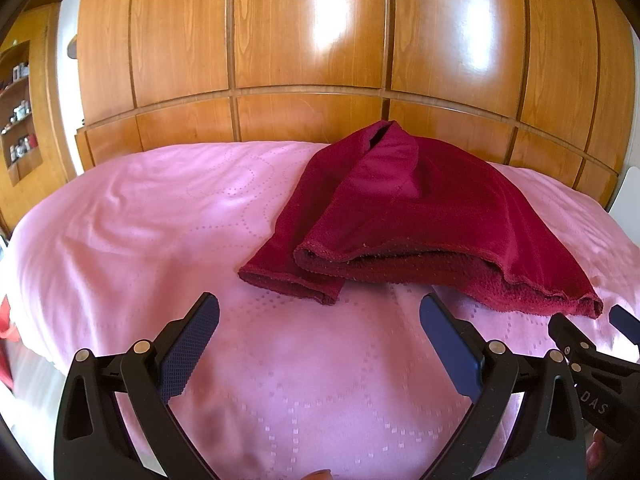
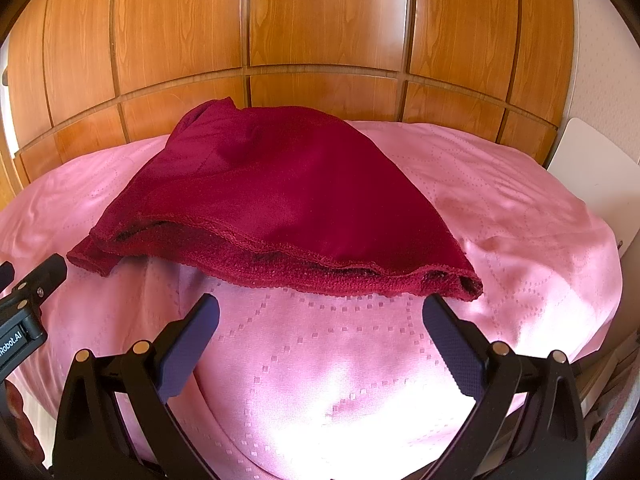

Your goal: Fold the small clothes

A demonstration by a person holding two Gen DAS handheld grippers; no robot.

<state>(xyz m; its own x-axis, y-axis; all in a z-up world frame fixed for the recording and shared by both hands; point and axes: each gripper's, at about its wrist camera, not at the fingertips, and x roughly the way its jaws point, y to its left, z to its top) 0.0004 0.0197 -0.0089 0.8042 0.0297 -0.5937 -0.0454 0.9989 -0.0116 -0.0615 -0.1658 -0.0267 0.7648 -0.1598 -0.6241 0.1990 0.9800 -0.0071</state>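
Left wrist view: left gripper [image 1: 320,308] spread wide, nothing btwn the blue-padded fingers [image 1: 188,350], hovering over the pink bedspread [image 1: 132,216]. Dark red garment [image 1: 416,216] lies on the bedspread just ahead & a bit right of the gripper, bunched in a loose mound, not flat; hemmed edge faces the camera w/ a sleeve-like flap [image 1: 292,272] sticking out at its left end. Garment not touched by either finger. At far right edge the right gripper [image 1: 588,324] pokes in, tips near the garment's right hem corner; can't tell from here if contact. Wooden panelled wall [image 1: 312,40] behind the bed, shelf niche [image 1: 20,104] w/ small items at far left. Right wrist view: right gripper [image 2: 320,308] also wide apart, empty, over the bedspread [image 2: 520,220]. Garment [image 2: 280,200] sits directly ahead, its long hem running across the frame just beyond the fingertips; right finger [image 2: 452,344] tip lies just beside/under the hem's right corner, contact unclear. Left gripper [image 2: 32,280] shows at the left edge, near the garment's left flap, apart from it. Same wood panelling [image 2: 320,20] behind; white board-like object [image 2: 588,160] at right, beside the bed.
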